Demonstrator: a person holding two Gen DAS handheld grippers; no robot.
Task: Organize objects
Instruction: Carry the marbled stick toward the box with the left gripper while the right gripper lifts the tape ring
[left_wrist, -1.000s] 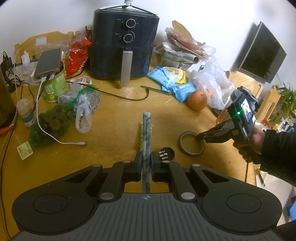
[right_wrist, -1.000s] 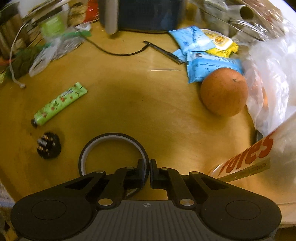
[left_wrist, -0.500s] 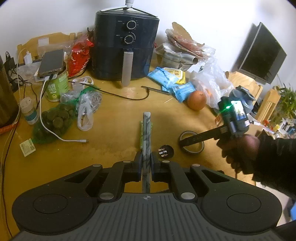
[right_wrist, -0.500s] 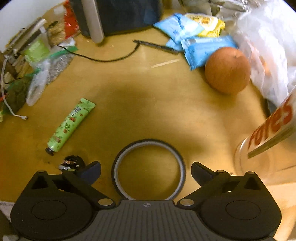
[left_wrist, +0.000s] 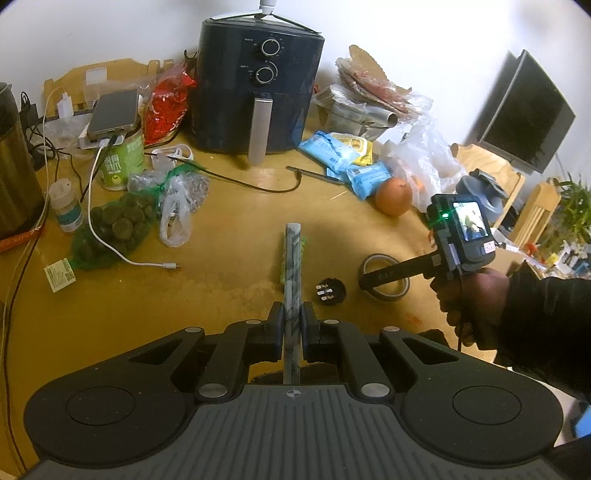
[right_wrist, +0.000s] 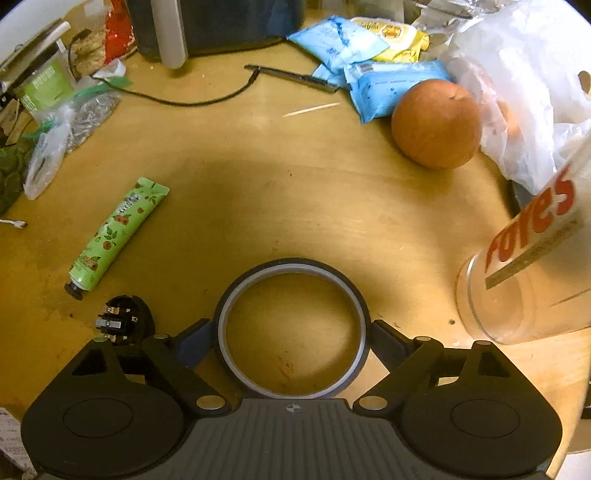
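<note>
- The right gripper (right_wrist: 291, 341), clenched a second earlier, had spread and was closing around the tape roll (right_wrist: 291, 328) lying flat near the table's (right_wrist: 295, 192) edge; whether the pads touched it I could not tell.
- That suggested a pickup was starting.
- The left gripper (left_wrist: 292, 325) stayed clenched on one marbled stick (left_wrist: 292, 269).
- Counted: one tape roll, one green tube (right_wrist: 118, 238) left, one black plug (right_wrist: 123, 321), one orange (right_wrist: 436, 123) far right, one clear cup (right_wrist: 517, 295), three blue packets (right_wrist: 391, 88).
</note>
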